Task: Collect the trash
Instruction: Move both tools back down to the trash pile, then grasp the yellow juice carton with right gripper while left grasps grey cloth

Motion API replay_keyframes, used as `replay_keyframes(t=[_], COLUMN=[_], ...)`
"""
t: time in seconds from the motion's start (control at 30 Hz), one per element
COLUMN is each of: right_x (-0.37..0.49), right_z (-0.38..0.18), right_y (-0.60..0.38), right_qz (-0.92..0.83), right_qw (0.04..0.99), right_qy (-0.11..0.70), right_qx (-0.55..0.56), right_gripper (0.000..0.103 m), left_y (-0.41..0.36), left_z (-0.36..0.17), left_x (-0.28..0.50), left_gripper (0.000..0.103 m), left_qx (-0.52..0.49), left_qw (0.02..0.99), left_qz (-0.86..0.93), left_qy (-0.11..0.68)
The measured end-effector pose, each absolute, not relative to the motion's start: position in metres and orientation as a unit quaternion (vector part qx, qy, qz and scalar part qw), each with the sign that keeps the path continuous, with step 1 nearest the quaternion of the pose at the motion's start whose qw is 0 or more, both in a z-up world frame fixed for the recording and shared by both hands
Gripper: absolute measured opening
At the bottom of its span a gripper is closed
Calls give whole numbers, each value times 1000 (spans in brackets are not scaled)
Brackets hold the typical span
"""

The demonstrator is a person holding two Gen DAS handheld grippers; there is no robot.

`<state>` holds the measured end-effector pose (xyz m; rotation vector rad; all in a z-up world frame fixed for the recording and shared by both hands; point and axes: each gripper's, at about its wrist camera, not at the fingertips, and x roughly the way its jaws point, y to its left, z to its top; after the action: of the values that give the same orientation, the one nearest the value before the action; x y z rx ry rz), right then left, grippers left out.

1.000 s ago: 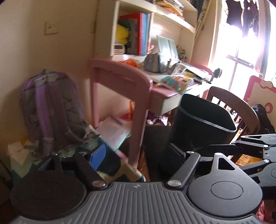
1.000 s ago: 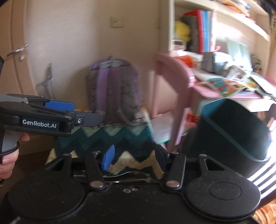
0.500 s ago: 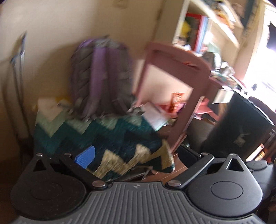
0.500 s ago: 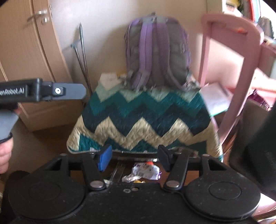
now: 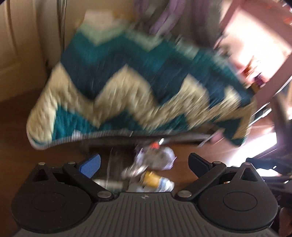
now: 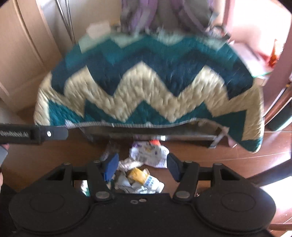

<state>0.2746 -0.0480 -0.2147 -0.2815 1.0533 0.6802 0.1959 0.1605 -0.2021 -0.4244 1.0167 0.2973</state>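
Note:
Crumpled wrappers lie on the brown floor below a quilt's edge. A white and purple wrapper [image 6: 148,153] lies farther out, and a yellow and white wrapper [image 6: 139,179] lies nearer me. My right gripper [image 6: 142,166] is open above them, its blue pads on either side of the pile. In the left wrist view the same white wrapper [image 5: 155,158] and yellow wrapper [image 5: 153,179] show, blurred, between the open fingers of my left gripper [image 5: 144,163]. The left gripper also shows in the right wrist view [image 6: 32,134] at the left.
A teal and cream zigzag quilt [image 6: 146,87] hangs over a low seat just beyond the trash. A purple backpack [image 6: 164,14] sits on it. A beige cupboard [image 6: 20,54] stands at the left, a pink desk leg [image 6: 284,54] at the right.
Both grippers have tilted down from the desk and backpack toward the floor. The wrappers under the quilt's edge have come into view between the fingers.

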Motion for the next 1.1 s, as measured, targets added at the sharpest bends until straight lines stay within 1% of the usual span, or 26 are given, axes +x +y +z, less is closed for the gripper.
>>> replay_keyframes(t=[0.17,0.37,0.53,0.77,1.03,1.07,1.1], right_x=[294,302,305,299,305,304,304], right_z=[-276,-343,-398,-456,-491,-496,-500], right_y=[-24,2,13,25,35,36,36], right_qz=[346,381,398,436,468,469,469], right_qw=[757,704,665,621,601,599,599], right_qy=[519,537,545,521,513,511,508], right_qx=[-191,-266,-320,-392,-396,-400,-404], right_gripper=[58,58,58,57,55,54,54], left_y=[168,176,180,158,157,156,155], left_z=[-280,-363,-428,-491,-534,-539,-543], left_x=[213,232,238,249,258,257,257], left_gripper=[103,103,103,103,102,101,97], left_qx=[-219,-238,-291,-271,-285,-282,-278], left_qw=[789,733,677,660,649,649,648], left_qz=[185,189,188,152,138,133,130], left_qy=[544,608,649,684,692,694,697])
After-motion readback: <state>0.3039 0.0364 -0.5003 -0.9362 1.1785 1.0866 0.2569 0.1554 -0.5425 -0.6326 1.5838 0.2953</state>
